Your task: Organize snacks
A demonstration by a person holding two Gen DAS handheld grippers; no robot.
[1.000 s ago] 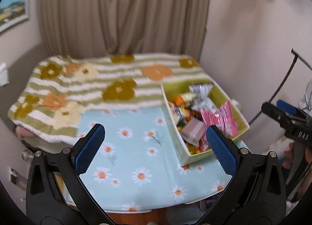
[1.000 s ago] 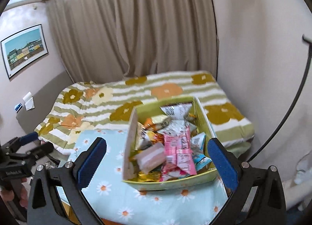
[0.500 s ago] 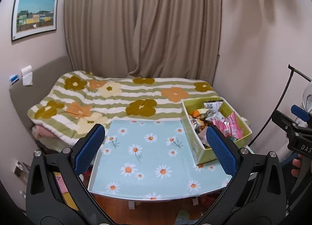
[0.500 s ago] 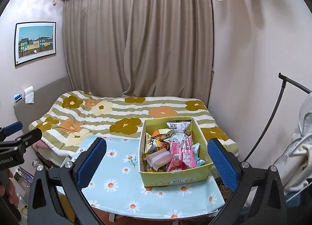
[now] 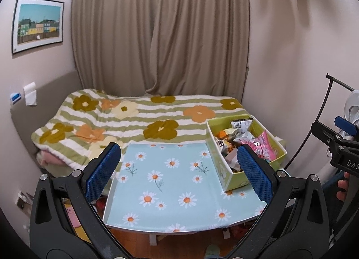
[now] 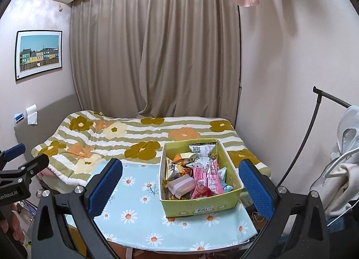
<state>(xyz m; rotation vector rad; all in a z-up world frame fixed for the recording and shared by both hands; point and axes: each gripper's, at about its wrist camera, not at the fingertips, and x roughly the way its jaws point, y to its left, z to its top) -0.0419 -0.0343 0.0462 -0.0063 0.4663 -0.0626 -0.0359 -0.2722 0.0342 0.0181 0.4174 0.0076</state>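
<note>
A yellow-green cardboard box [image 6: 199, 207] full of wrapped snacks [image 6: 206, 178] stands on the right side of a small table with a light-blue daisy cloth [image 6: 134, 216]. It also shows in the left wrist view [image 5: 224, 176], at the table's [image 5: 170, 182] right. My left gripper [image 5: 179, 173] is open and empty, held back from the table's near edge. My right gripper [image 6: 181, 189] is open and empty, in front of the box and well apart from it. A pink pack [image 6: 211, 182] and a black-and-white bag [image 6: 202, 150] lie on top.
A bed with a striped flower blanket [image 6: 134, 138] lies behind the table, with beige curtains [image 6: 157, 57] beyond. A black clothes rack [image 6: 314, 138] with white garments [image 6: 343, 164] stands at the right. Wall [image 5: 291, 68] is close on the right.
Both grippers have pulled back and up from the table. The box and table look smaller and farther. More of the room and wall picture has come into view. Both grippers stay open.
</note>
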